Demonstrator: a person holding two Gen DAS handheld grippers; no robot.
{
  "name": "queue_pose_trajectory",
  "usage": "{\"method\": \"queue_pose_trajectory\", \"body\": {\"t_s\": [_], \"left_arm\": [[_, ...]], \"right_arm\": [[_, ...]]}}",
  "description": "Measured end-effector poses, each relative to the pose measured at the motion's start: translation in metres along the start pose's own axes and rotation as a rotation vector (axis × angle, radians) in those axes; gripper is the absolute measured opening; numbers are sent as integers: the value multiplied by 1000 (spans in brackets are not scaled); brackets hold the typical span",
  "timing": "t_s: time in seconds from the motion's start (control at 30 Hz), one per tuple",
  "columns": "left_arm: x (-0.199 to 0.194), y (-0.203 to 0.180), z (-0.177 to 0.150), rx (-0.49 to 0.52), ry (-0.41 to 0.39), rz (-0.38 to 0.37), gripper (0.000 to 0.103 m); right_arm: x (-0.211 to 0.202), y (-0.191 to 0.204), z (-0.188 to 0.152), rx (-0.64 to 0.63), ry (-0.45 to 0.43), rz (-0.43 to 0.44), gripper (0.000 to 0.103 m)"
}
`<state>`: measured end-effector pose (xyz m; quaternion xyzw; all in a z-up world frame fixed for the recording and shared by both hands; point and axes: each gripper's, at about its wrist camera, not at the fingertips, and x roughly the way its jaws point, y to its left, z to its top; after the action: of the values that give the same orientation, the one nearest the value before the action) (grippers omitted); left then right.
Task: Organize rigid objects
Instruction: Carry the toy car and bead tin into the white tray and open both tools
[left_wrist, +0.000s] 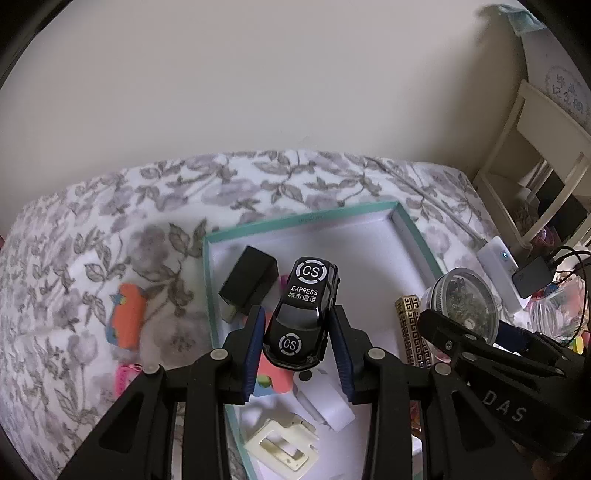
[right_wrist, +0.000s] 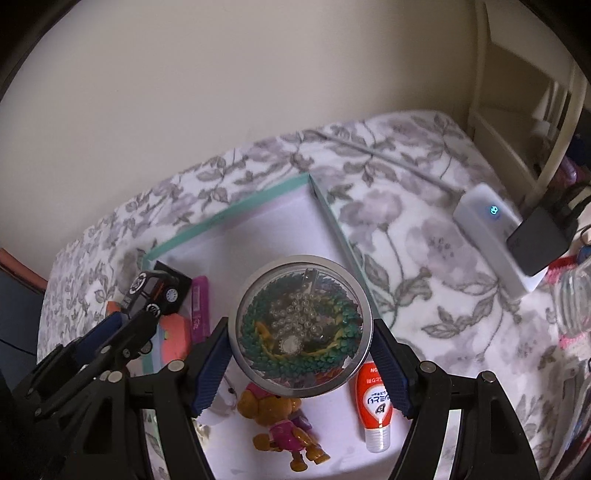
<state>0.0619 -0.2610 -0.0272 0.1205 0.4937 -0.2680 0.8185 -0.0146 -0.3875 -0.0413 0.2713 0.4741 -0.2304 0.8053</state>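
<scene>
Your left gripper (left_wrist: 297, 341) clamps a black toy car (left_wrist: 301, 314) above the teal-rimmed tray (left_wrist: 417, 236). Your right gripper (right_wrist: 299, 350) squeezes a round clear jar (right_wrist: 300, 321) over the same tray, hiding part of a toy dog (right_wrist: 280, 421) below; the jar's contents are hard to identify.

Floral-quilted bed (left_wrist: 122, 206), teal-rimmed box (left_wrist: 413, 229), orange toy car (left_wrist: 127, 319), white power bank (right_wrist: 495, 236), black charger (right_wrist: 537, 242)
</scene>
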Motion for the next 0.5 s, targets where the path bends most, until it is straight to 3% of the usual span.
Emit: {"method": "queue_pose_trajectory", "body": {"t_s": [0.5], "left_arm": [[31,7,-12,-26,60,-14,37]], "right_arm": [[25,2,-7,-26,78,-35,75]]}}
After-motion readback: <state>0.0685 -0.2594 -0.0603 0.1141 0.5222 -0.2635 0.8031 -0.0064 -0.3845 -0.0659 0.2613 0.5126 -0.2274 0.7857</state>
